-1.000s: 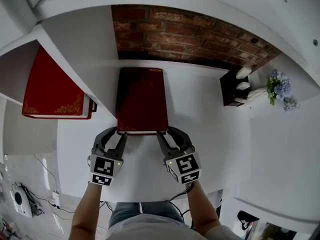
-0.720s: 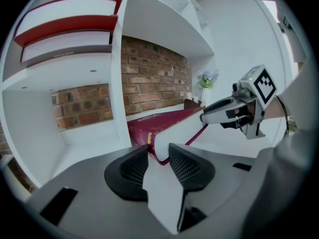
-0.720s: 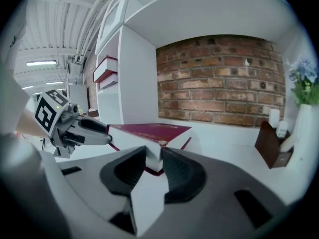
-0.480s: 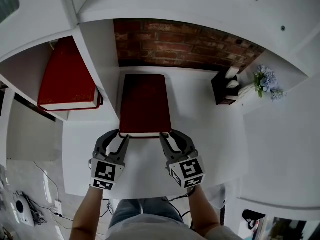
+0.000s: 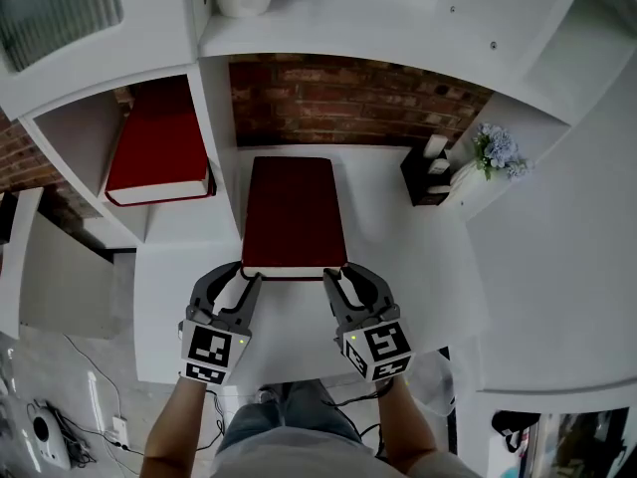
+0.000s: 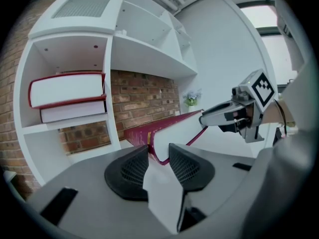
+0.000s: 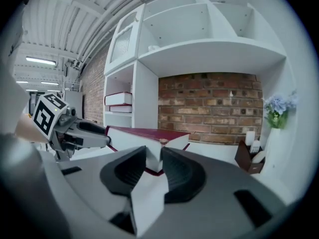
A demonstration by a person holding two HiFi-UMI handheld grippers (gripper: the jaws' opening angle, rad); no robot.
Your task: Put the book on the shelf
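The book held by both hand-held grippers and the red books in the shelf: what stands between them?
A white upright shelf panel separates the book from the shelved red books, clearest in head view.

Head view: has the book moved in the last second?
Yes, slightly. The book had its far edge at the base of the brick wall; now a strip of white desk shows between them, so it has come toward the person.

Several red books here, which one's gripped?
The red book before the brick wall, its near corners clamped by the left gripper and right gripper. The other books lie stacked in the shelf.
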